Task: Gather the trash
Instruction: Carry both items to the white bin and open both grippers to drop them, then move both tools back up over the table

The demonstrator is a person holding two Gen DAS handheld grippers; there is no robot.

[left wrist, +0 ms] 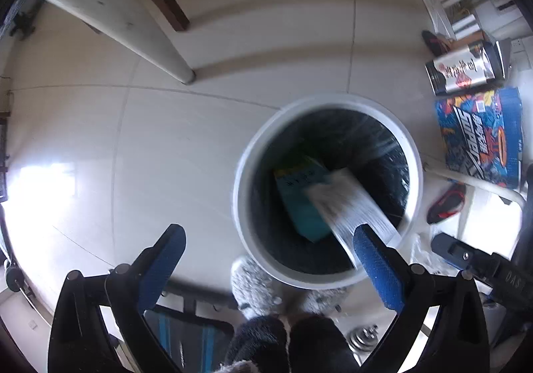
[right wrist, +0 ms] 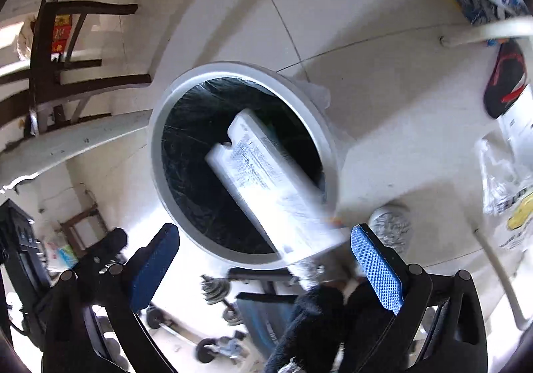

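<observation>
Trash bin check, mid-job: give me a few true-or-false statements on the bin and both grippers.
1. The trash bin has a dark liner. True.
2. The left gripper is shut on a carton. False: it is open and holds nothing.
3. A teal box lies inside the bin. True.
4. The white printed carton lies on the floor beside the bin. False: it is blurred, over the bin mouth.
5. The right gripper is open. True.

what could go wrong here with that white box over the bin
1. The white box is blurred and slanted over the bin, its near end above the rim; with both the left gripper and right gripper open, it may tip out onto the floor.
2. It may wedge against the teal box already inside and stick out.
3. The person's slippers are close to the bin and could knock it.
</observation>
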